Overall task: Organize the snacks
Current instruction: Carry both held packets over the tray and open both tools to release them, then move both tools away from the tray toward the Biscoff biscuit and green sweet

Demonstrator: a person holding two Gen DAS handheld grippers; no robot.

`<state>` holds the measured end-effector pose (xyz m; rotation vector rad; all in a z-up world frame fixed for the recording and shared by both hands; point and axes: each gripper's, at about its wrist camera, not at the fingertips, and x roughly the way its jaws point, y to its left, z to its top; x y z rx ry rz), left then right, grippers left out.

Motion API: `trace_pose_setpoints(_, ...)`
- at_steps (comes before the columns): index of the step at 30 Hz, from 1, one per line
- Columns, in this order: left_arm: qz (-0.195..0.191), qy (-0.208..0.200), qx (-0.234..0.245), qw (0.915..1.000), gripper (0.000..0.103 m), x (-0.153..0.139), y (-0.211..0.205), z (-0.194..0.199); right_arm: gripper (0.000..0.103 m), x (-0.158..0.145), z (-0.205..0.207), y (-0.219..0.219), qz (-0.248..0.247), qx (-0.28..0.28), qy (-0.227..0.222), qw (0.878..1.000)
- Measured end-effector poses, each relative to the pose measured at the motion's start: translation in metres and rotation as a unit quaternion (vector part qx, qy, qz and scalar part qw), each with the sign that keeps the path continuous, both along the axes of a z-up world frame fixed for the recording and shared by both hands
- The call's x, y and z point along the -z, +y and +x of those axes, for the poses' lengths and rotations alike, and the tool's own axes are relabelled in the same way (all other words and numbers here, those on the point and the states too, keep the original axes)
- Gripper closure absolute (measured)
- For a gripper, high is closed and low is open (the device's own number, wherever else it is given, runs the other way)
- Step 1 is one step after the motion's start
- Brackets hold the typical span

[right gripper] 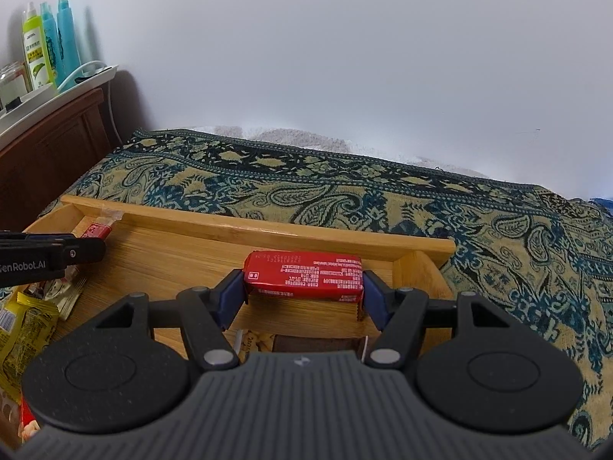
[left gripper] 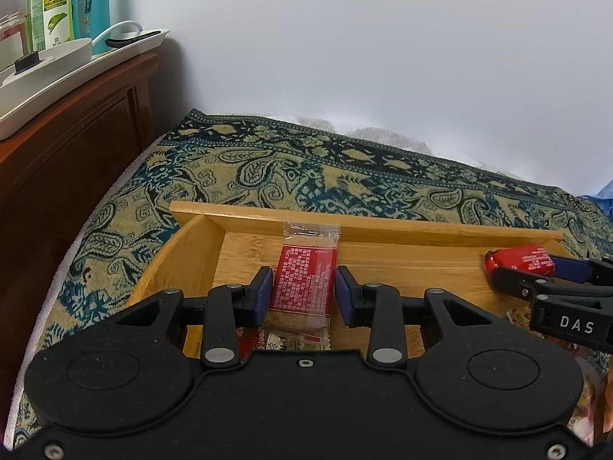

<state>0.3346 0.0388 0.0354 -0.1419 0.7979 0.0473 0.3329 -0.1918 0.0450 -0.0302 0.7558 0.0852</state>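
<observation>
A bamboo tray [left gripper: 383, 226] lies on a paisley cloth. My left gripper [left gripper: 304, 295] is shut on a red-labelled clear snack packet [left gripper: 304, 280], held lengthwise over the tray's left end. My right gripper [right gripper: 302, 295] is shut on a red snack bar [right gripper: 304, 274], held crosswise over the tray's right end [right gripper: 421, 247]. The right gripper and its bar [left gripper: 521, 258] also show at the right of the left wrist view. The left gripper's side [right gripper: 49, 253] and its packet [right gripper: 95, 230] show at the left of the right wrist view.
Loose snack packets [right gripper: 27, 329] lie at the tray's near side, yellow ones at the left. A dark wooden headboard [left gripper: 76, 145] with a white shelf tray [left gripper: 57, 73] of bottles stands at the left. A white wall is behind.
</observation>
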Motion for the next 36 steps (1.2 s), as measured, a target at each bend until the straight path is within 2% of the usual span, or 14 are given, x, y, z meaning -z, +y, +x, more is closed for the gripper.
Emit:
trace_pose_setpoints(8,0.012,0.003,0.000,0.9999,0.069,0.001,-0.004,0.000,0.031,0.001,0.000,0.000,-0.003,-0.007,-0.005,1.000)
trace_pose_setpoints(10,0.015,0.000,0.000,0.9999,0.069,-0.002,-0.005,-0.002,0.024,0.000,-0.001,-0.001,0.005,-0.006,-0.006,1.000)
trace_pose_setpoints(13,0.014,0.000,0.004,0.9999,0.068,-0.008,-0.006,-0.010,0.020,-0.003,-0.004,-0.002,0.012,-0.006,-0.009,1.000)
trace_pose_setpoints(15,0.016,-0.004,0.009,0.9998,0.061,-0.014,-0.006,-0.018,0.015,-0.007,-0.008,-0.002,0.011,-0.005,-0.016,1.000)
trace_pose_setpoints(19,0.030,-0.015,0.023,0.9992,0.053,-0.031,-0.009,-0.040,0.014,-0.018,-0.021,-0.004,0.020,0.003,-0.028,0.999)
trace_pose_setpoints(24,0.028,-0.039,0.032,0.9983,0.031,-0.058,-0.009,-0.076,0.014,-0.039,-0.049,-0.005,0.025,0.010,-0.056,0.998)
trace_pose_setpoints(26,0.029,-0.051,0.033,0.9978,0.025,-0.069,-0.008,-0.092,0.013,-0.048,-0.064,-0.006,0.033,0.012,-0.069,0.997)
trace_pose_setpoints(34,0.028,-0.090,0.041,0.9947,0.008,-0.099,0.003,-0.167,0.008,-0.064,-0.141,0.000,0.045,0.034,-0.128,0.990)
trace_pose_setpoints(36,0.031,-0.096,0.040,0.9941,0.006,-0.102,0.011,-0.187,0.001,-0.061,-0.162,0.005,0.050,0.042,-0.143,0.988)
